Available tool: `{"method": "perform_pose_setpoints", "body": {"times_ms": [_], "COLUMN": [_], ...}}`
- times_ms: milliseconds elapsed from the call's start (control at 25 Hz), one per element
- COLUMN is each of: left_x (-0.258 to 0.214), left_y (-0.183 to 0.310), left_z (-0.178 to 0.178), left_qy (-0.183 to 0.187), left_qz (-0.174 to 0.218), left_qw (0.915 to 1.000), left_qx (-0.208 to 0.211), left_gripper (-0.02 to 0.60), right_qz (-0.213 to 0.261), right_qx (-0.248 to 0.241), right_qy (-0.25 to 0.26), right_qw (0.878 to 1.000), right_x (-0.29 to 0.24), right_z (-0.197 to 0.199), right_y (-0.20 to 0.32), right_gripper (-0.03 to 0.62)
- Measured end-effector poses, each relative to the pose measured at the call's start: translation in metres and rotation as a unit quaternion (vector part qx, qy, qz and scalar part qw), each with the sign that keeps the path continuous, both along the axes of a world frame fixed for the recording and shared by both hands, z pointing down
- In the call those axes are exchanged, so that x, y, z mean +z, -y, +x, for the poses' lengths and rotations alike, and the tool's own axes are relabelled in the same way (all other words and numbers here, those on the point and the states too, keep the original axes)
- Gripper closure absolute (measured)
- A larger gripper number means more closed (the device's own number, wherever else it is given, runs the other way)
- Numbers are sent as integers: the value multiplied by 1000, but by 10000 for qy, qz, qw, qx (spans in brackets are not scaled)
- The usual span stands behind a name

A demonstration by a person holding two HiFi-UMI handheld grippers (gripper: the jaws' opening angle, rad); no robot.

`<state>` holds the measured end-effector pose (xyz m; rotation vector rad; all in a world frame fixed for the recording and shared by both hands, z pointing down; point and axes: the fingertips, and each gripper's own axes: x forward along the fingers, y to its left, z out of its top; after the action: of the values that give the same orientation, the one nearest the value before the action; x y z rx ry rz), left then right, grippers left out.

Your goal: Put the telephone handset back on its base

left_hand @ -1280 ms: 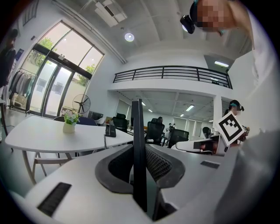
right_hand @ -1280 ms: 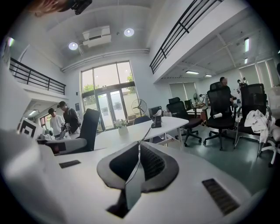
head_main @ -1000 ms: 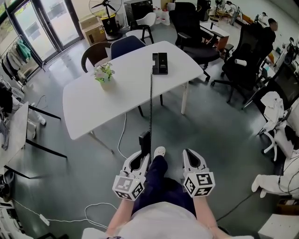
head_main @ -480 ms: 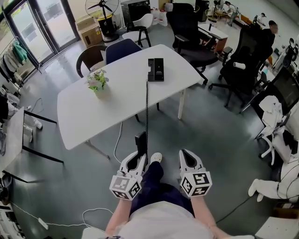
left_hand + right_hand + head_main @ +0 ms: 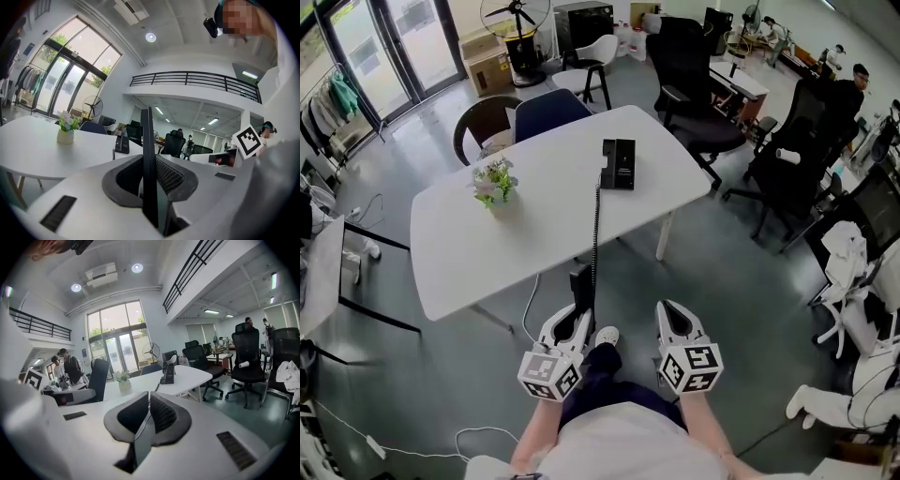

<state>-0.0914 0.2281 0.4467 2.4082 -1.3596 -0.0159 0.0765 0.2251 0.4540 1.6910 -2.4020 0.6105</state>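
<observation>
The black telephone base [image 5: 619, 164] lies on the far right part of the white table [image 5: 487, 244]. Its coiled cord [image 5: 596, 225] hangs off the near table edge down to the black handset [image 5: 583, 284]. My left gripper [image 5: 573, 317] is shut on the handset, low over the floor in front of the table. In the left gripper view the handset [image 5: 147, 154] stands edge-on between the pads, with the base [image 5: 123, 143] far ahead. My right gripper [image 5: 671, 316] hangs beside it, shut and empty. In the right gripper view the right gripper [image 5: 149, 403] points at the base [image 5: 168, 373].
A small potted plant [image 5: 493, 183] stands on the table's left half. Two chairs [image 5: 546, 98] are tucked in behind the table, and black office chairs [image 5: 694, 66] crowd the right. A white cable [image 5: 492, 436] lies on the floor at lower left. My shoe [image 5: 607, 336] shows between the grippers.
The table and phone base have come a little nearer and shifted left in the head view. Both grippers keep their places, and the handset stays in the left one.
</observation>
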Motion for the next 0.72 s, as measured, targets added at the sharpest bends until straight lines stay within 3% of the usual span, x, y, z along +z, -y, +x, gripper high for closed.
{"method": "perform_pose_setpoints", "body": {"times_ms": [720], "left_x": [1], "left_y": [118], "left_z": [-8], "left_qy": [-144], "left_qz": [-66], "left_qw": [9999], "left_qx": [41], "left_gripper": [497], "right_qz": [-138], "right_qx": [92], "right_qy": [113], "right_qw": [9998], "right_x": [3], "right_z": [-1], "right_y": [115], "right_gripper": [558]}}
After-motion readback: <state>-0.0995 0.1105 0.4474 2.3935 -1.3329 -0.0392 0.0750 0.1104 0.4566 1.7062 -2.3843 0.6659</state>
